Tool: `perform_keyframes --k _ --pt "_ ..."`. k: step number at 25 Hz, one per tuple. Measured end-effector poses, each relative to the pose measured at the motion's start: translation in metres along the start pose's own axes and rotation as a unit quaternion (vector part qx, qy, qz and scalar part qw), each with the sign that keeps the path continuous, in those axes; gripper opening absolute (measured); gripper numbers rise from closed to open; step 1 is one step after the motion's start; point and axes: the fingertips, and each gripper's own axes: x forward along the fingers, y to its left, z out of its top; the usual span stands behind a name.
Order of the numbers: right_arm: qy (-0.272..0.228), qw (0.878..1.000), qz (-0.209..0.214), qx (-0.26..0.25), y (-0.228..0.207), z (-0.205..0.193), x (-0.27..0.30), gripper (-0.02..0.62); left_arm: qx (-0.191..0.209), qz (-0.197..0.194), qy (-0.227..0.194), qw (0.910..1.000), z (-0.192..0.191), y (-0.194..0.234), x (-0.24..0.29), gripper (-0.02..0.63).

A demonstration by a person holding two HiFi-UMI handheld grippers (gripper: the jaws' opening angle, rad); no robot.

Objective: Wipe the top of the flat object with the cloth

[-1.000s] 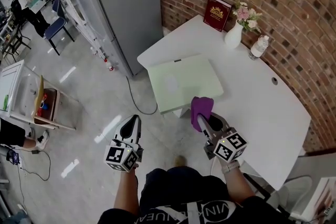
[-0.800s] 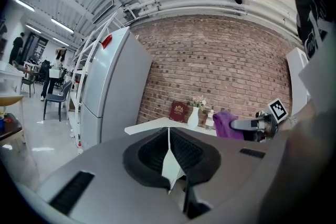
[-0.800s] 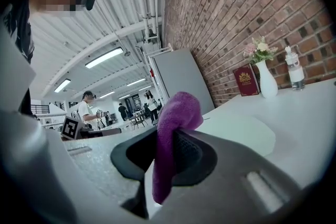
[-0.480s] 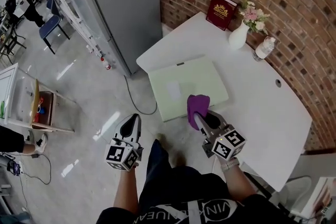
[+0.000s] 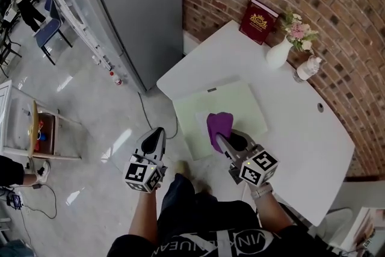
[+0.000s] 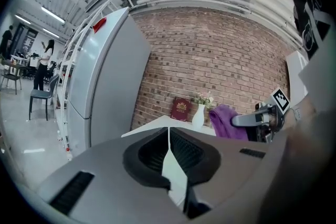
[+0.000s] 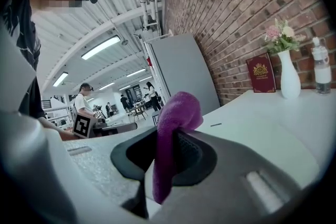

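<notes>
A pale green flat object [image 5: 222, 106] lies on the white table [image 5: 301, 129], near its left edge. My right gripper [image 5: 220, 139] is shut on a purple cloth [image 5: 218, 125], which hangs over the near part of the flat object. In the right gripper view the cloth [image 7: 176, 123] stands pinched between the jaws, with the flat object [image 7: 257, 126] ahead. My left gripper [image 5: 158, 132] is shut and holds nothing, out over the floor just left of the table. From the left gripper view [image 6: 168, 139] the cloth [image 6: 227, 122] shows off to the right.
A red book [image 5: 260, 13] leans on the brick wall at the back. A white vase of flowers [image 5: 280, 52] and a water bottle [image 5: 307, 68] stand beside it. A grey cabinet [image 5: 138, 3] rises left of the table. A cable [image 5: 147, 117] lies on the floor.
Both grippers have moved forward toward the table. The cloth, earlier at the flat object's near edge, now hangs over its surface.
</notes>
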Motion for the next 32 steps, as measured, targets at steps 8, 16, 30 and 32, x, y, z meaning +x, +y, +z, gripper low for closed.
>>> perform_keyframes --k 8,16,30,32 --pt "0.062 0.998 0.013 0.001 0.000 0.004 0.062 0.063 -0.009 -0.034 0.022 0.9991 -0.008 0.021 0.037 0.017" --pt "0.114 0.993 -0.002 0.014 -0.007 0.004 0.124 0.063 0.008 -0.052 0.041 0.9977 -0.005 0.044 0.068 0.017" --pt "0.294 0.955 -0.006 0.030 -0.007 -0.039 0.182 0.063 0.011 -0.060 0.052 0.9968 -0.018 0.059 0.084 0.017" --pt "0.305 0.952 -0.007 0.024 -0.014 -0.042 0.182 0.063 0.006 -0.051 0.050 0.9974 -0.020 0.059 0.086 0.017"
